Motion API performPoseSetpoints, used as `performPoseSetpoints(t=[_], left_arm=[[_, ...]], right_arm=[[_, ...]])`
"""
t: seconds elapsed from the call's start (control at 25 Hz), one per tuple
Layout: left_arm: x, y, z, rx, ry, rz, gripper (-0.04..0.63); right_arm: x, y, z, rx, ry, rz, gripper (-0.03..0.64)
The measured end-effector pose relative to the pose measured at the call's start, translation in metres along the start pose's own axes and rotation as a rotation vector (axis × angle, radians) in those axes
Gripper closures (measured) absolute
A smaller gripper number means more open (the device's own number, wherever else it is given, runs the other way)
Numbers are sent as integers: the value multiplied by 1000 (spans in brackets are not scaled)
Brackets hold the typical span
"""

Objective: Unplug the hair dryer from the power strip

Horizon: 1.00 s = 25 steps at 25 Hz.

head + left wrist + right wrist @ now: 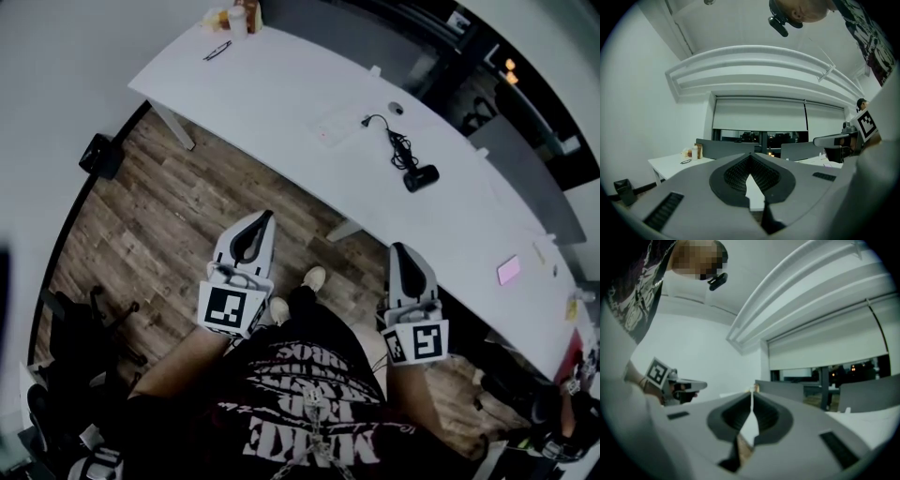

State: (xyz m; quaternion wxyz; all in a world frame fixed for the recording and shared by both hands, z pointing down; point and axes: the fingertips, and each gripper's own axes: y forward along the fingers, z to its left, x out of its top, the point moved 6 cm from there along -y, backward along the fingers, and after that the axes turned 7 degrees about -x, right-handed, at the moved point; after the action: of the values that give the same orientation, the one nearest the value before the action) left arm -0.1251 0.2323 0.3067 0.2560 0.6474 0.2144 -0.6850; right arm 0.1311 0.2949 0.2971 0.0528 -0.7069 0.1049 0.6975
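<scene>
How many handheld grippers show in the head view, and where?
2. The left grey two-jaw gripper is over the wooden floor, jaws shut. The right grey two-jaw gripper is by the near edge of the long white table, also shut. None seems hidden.

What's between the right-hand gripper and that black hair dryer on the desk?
Nothing but bare white desk, as the head view shows: the right gripper hovers at its near edge, and the hair dryer lies farther in.

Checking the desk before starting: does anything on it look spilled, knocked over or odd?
Nothing stands out. The hair dryer lies flat on the white table, its cord loosely bunched beside it; nothing looks spilled.
</scene>
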Motion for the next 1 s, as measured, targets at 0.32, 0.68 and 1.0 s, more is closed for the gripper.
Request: performPoseSetpoints(t=[0.32, 0.68, 1.0], left_arm=[[1, 25, 24, 31, -12, 32, 569], [10, 61, 45, 65, 18, 25, 569], [24, 101, 49, 60, 48, 5, 569]], right_arm=[[-2, 49, -8, 41, 25, 0, 581], [4, 99, -24, 84, 12, -8, 581], [15, 123, -52, 91, 12, -44, 581]])
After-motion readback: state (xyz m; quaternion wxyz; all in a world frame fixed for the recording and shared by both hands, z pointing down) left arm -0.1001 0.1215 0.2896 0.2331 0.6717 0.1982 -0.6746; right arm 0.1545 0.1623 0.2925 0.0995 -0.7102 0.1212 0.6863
